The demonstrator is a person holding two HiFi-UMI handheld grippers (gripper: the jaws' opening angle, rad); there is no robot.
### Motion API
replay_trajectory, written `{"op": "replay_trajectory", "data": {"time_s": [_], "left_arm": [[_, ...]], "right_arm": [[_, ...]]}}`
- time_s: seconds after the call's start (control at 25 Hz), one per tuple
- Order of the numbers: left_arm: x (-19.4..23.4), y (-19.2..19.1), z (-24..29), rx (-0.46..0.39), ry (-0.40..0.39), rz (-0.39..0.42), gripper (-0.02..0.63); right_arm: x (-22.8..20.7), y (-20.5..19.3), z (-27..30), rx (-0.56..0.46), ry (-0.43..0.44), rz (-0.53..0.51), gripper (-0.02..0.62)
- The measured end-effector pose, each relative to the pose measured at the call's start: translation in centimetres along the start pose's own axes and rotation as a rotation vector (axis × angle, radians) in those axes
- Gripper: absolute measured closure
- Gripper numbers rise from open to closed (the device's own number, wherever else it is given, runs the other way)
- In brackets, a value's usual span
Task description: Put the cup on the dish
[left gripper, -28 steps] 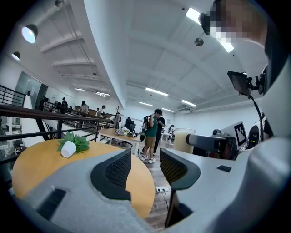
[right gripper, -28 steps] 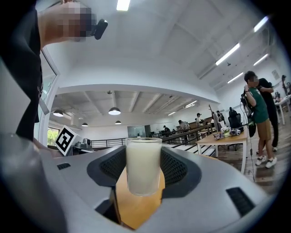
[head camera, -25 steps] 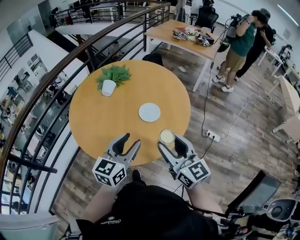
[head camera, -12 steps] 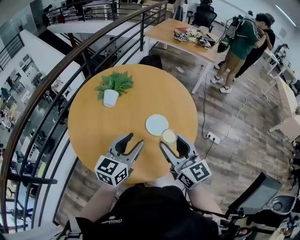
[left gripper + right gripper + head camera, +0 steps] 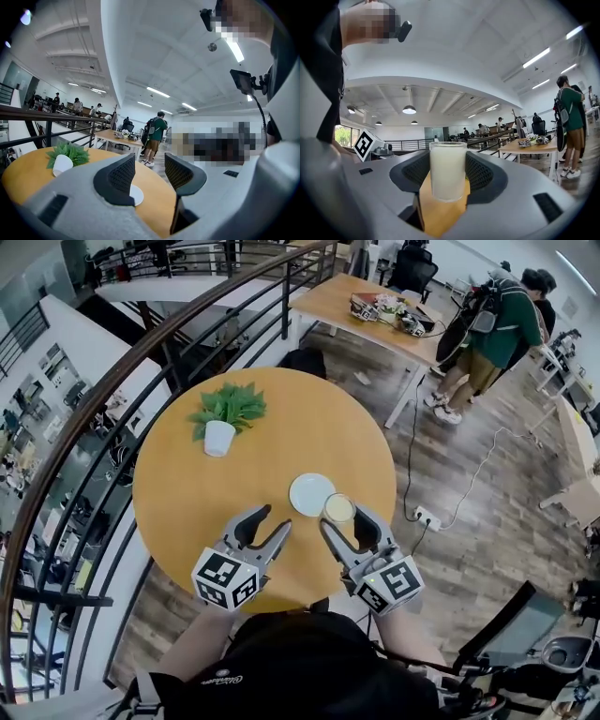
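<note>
A pale cup (image 5: 338, 509) of milky liquid sits between the jaws of my right gripper (image 5: 342, 517), at the near-right rim of the white dish (image 5: 310, 494) on the round wooden table (image 5: 206, 493). In the right gripper view both pads press the sides of the cup (image 5: 447, 171), so the right gripper (image 5: 447, 174) is shut on it. My left gripper (image 5: 269, 520) hovers over the table's near edge, left of the dish, open and empty. Between the jaws of the left gripper (image 5: 149, 167) the dish (image 5: 137, 195) shows partly hidden.
A potted plant (image 5: 221, 422) in a white pot stands at the table's far left. A curved metal railing (image 5: 141, 352) runs along the table's left side. A second table (image 5: 370, 310) with clutter and people (image 5: 492, 329) stands far right. A power strip (image 5: 424, 516) and cable lie on the floor.
My right gripper has carried the cup forward and left, from the table's near edge up to the dish's rim. The left gripper has kept its open pose beside it.
</note>
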State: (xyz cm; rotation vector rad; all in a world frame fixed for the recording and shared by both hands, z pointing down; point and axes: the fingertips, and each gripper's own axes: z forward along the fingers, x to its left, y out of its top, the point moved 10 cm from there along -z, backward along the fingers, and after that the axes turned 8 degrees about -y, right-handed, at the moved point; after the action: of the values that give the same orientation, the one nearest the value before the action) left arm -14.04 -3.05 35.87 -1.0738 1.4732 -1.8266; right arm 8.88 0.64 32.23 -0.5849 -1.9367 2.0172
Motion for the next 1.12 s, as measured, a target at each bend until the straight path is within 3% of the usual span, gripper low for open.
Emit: {"op": "replay_trajectory", "data": {"time_s": [0.52,1.12], "left_arm": [[-1.6,0.5,2.8,-0.009,0.051,-0.009,0.413],[-0.5,-1.9,3.8,0.038,0.071,-0.072,0.419]], "right_arm": [[-3.0,0.0,0.5,0.020,0.080,0.012,0.362],[-4.2,-2.5,1.2,0.082,0.069,0.050,0.362]]}}
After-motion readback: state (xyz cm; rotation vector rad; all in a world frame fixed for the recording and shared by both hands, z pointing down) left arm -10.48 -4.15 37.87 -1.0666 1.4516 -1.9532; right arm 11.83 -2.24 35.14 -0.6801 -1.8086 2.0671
